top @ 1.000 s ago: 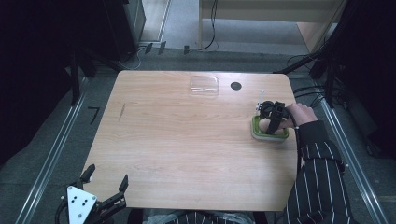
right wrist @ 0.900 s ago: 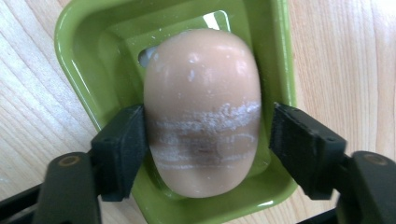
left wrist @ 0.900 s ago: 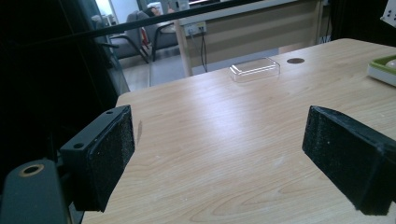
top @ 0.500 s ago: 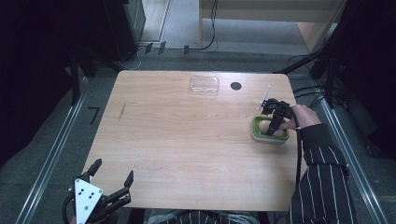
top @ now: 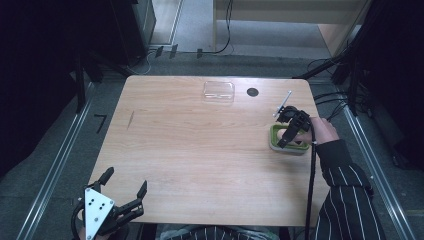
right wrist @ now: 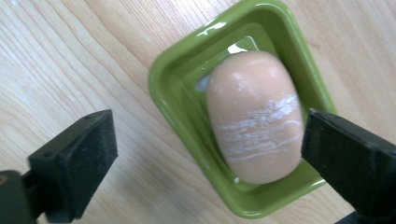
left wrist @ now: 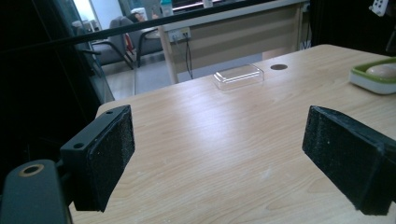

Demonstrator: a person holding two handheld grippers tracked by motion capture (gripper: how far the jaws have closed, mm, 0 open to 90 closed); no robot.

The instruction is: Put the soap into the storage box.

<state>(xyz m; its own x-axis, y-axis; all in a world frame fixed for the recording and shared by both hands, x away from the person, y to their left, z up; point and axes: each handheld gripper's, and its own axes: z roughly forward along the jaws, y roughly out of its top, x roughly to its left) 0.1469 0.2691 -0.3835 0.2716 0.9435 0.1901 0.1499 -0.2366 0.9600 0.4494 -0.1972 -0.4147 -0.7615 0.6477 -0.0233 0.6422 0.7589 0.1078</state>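
Note:
A green soap dish (top: 274, 141) sits near the table's right edge and holds an oval peach soap bar (right wrist: 254, 116) streaked with white. My right gripper (top: 291, 135) hovers right above it, pointing down. In the right gripper view it (right wrist: 210, 154) is open, one jaw left of the dish (right wrist: 187, 121) and one over its right rim, touching nothing. My left gripper (top: 127, 176) is open at the front left corner of the table. Between its jaws (left wrist: 224, 158) there is bare wood. The dish (left wrist: 373, 80) lies far off to its right.
A clear plastic lid (top: 218, 91) lies at the back middle of the wooden table (top: 200, 150), with a round black hole (top: 252, 92) beside it. A thin white stick (top: 282, 104) lies just behind the right hand. Chairs and a desk stand beyond the table (left wrist: 196, 121).
My left gripper has crept a little right and forward at the table's front left corner. The right gripper has stayed over the dish, barely shifting.

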